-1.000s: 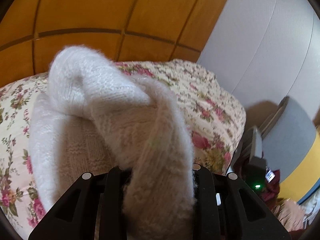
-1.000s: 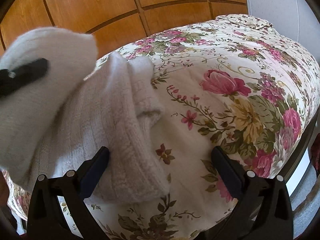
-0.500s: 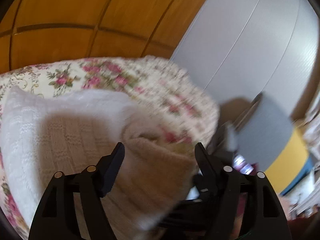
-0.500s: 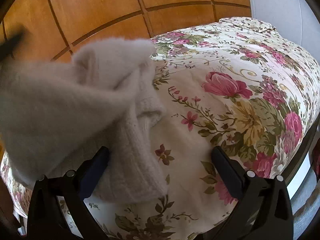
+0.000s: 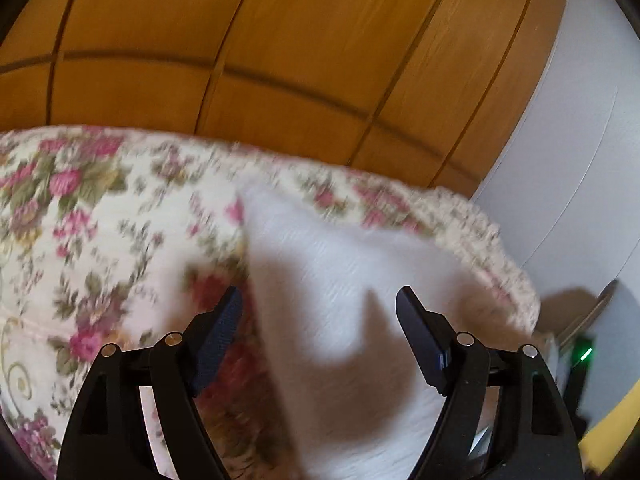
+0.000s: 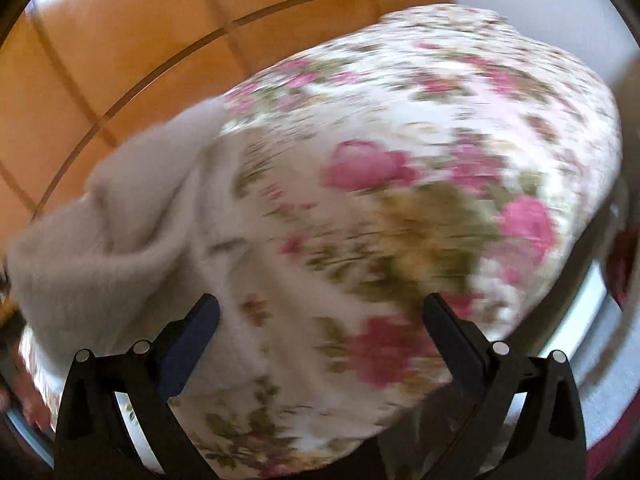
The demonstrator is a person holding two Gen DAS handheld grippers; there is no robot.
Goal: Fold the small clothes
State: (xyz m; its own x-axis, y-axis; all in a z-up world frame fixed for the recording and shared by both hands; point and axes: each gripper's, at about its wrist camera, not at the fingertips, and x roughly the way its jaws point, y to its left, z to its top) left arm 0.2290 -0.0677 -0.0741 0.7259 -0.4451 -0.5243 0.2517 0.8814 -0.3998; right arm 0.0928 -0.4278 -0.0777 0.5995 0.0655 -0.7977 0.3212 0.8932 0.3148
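Note:
A white fluffy knit garment (image 5: pixel 340 264) lies on the floral bedspread (image 5: pixel 100 208). In the left wrist view it spreads out under and ahead of my left gripper (image 5: pixel 319 294). That gripper's jaws are opening, and its pads stand clear of the knit on both sides. In the right wrist view the same garment (image 6: pixel 132 216) sits at the left, bunched, beside the left finger. My right gripper (image 6: pixel 322 302) is wide open over bare floral bedspread (image 6: pixel 400 120) with nothing between its fingers. Both views are blurred by motion.
Orange wooden panels (image 5: pixel 280 60) rise behind the bed. A white wall (image 5: pixel 580 160) stands at the right. A dark device with a green light (image 5: pixel 584 354) sits beyond the bed's right edge. The bed's rounded edge (image 6: pixel 580 300) drops off at the right.
My left gripper let go of the knit garment and opened wide. The lifted fold came down onto the bed. The left view swung sideways, and the right view shifted a little.

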